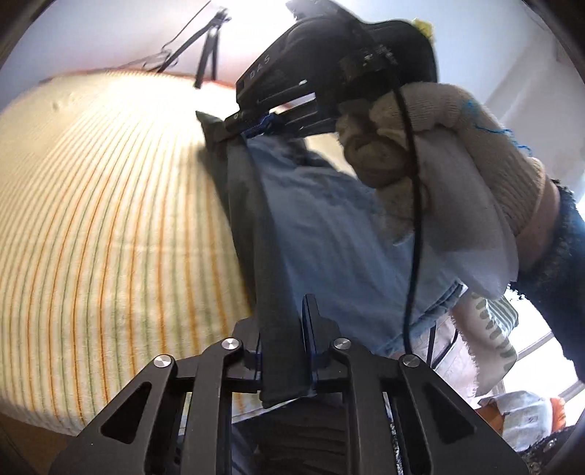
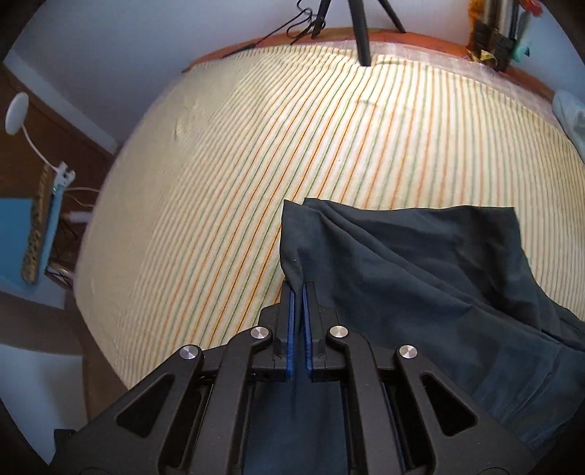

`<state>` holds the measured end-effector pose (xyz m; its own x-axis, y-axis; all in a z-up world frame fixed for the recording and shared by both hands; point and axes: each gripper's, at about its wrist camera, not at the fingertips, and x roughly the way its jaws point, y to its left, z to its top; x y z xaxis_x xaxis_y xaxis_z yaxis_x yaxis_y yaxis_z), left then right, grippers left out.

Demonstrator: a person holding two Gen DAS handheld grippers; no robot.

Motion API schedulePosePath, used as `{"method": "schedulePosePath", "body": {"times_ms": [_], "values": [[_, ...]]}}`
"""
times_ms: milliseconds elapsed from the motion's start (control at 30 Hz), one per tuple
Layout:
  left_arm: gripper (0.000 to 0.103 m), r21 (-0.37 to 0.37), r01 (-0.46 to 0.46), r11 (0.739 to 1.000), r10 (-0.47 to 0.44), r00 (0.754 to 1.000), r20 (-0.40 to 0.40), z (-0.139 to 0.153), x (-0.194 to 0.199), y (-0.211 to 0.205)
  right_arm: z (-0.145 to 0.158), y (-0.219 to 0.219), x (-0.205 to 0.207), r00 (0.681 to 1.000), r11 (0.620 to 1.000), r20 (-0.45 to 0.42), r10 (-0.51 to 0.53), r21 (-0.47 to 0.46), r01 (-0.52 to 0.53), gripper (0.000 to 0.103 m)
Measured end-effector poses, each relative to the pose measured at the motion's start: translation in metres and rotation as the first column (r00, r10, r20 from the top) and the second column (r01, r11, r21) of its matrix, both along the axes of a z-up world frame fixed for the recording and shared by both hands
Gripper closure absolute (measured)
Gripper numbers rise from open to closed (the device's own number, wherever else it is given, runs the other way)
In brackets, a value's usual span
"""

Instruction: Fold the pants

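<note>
Striped bedspread (image 2: 256, 153) bears dark pants (image 2: 420, 263); left gripper (image 1: 283, 329) and right gripper (image 2: 299, 292) each clamp 1 thin edge, which could slip.

Striped bed (image 2: 256, 153), dark pants (image 2: 420, 263) atop

Your bed (image 2: 256, 164) wears a cream sheet with orange and green stripes. Pale wall (image 2: 128, 44) behind it; tripod legs (image 2: 360, 33) stand at its far edge. Bright window (image 1: 541, 350) on your right. Brown floor (image 2: 22, 120) on your left.
</note>
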<state>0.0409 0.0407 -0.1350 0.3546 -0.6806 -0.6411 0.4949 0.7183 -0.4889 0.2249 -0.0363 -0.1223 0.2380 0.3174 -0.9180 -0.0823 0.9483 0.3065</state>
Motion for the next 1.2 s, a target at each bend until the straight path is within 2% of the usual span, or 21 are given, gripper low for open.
{"method": "schedulePosePath", "body": {"times_ms": [100, 267, 533, 667, 933, 1100, 1200], "values": [[0.093, -0.033, 0.026, 0.999, -0.024, 0.998, 0.05, 0.012, -0.004, -0.007, 0.012, -0.016, -0.004, 0.999, 0.998, 0.024, -0.026, 0.059, 0.025, 0.098], [0.095, -0.047, 0.086, 0.995, -0.081, 0.992, 0.102, 0.026, -0.009, -0.029, 0.035, -0.033, -0.01, 0.996, 0.991, 0.069, -0.061, 0.125, 0.052, 0.099], [0.095, -0.067, 0.161, 0.985, -0.151, 0.979, 0.134, 0.04, -0.005, -0.043, 0.061, -0.065, -0.03, 0.985, 0.989, 0.15, -0.082, 0.135, 0.062, 0.099], [0.095, -0.068, 0.222, 0.973, -0.209, 0.965, 0.16, 0.047, -0.011, -0.063, 0.075, -0.082, -0.042, 0.976, 0.992, 0.199, -0.085, 0.107, 0.064, 0.099], [0.095, -0.068, 0.367, 0.928, -0.349, 0.917, 0.192, 0.055, -0.017, -0.118, 0.102, -0.144, -0.072, 0.952, 0.992, 0.281, -0.121, 0.001, 0.126, 0.099], [0.096, -0.06, 0.459, 0.886, -0.438, 0.873, 0.214, 0.061, -0.025, -0.156, 0.112, -0.191, -0.093, 0.938, 0.98, 0.3, -0.175, -0.036, 0.195, 0.099], [0.096, -0.072, 0.495, 0.866, -0.474, 0.858, 0.199, 0.06, -0.027, -0.175, 0.115, -0.222, -0.106, 0.927, 0.968, 0.304, -0.22, -0.051, 0.246, 0.099]]}}
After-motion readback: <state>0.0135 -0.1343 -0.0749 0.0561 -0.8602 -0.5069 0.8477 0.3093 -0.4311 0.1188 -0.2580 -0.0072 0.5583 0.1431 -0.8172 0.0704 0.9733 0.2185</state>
